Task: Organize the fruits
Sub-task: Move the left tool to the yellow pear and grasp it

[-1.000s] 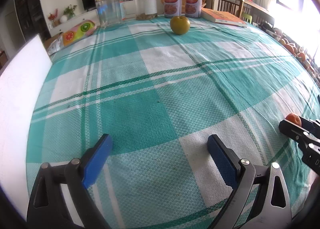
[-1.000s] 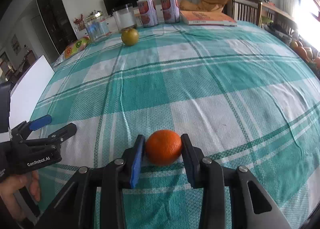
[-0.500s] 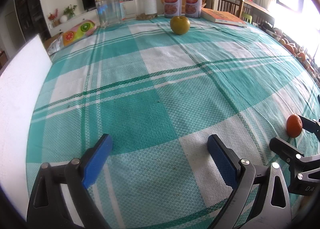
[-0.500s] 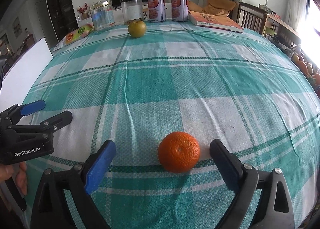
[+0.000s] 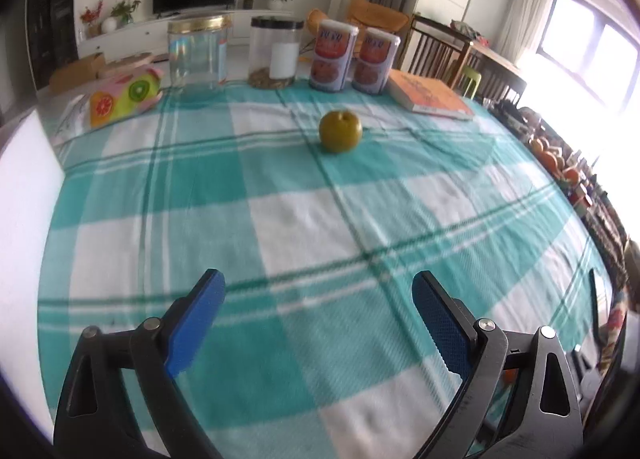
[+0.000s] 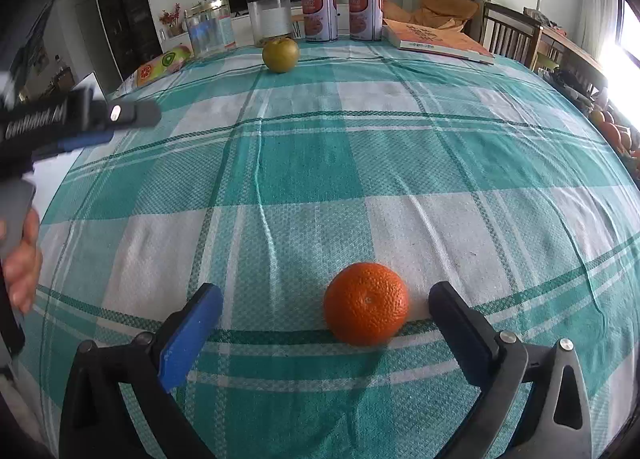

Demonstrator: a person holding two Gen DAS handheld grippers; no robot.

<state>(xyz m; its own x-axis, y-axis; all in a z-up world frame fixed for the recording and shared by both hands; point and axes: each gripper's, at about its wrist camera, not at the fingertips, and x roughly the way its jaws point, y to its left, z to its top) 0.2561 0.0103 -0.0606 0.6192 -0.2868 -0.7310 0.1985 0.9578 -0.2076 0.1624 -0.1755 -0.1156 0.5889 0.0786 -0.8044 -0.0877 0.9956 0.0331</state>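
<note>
An orange (image 6: 366, 303) lies on the checked tablecloth between the wide-open jaws of my right gripper (image 6: 325, 305), untouched, nearer the right finger. A green-yellow pear-like fruit (image 5: 340, 131) sits far across the table, near the tins; it also shows in the right wrist view (image 6: 281, 55). My left gripper (image 5: 318, 293) is open and empty, held above the cloth and pointed toward that green fruit. It shows blurred at the left of the right wrist view (image 6: 80, 119).
Along the far edge stand a glass jar (image 5: 199, 55), a clear canister (image 5: 275, 53), two tins (image 5: 354, 55), a book (image 5: 430, 97) and a fruit-print pack (image 5: 124, 97). A white board (image 5: 24, 195) lies at left. More oranges (image 5: 554, 161) sit beyond the right edge.
My right gripper opened and let the orange rest on the cloth. My left gripper lifted and moved forward toward the green fruit.
</note>
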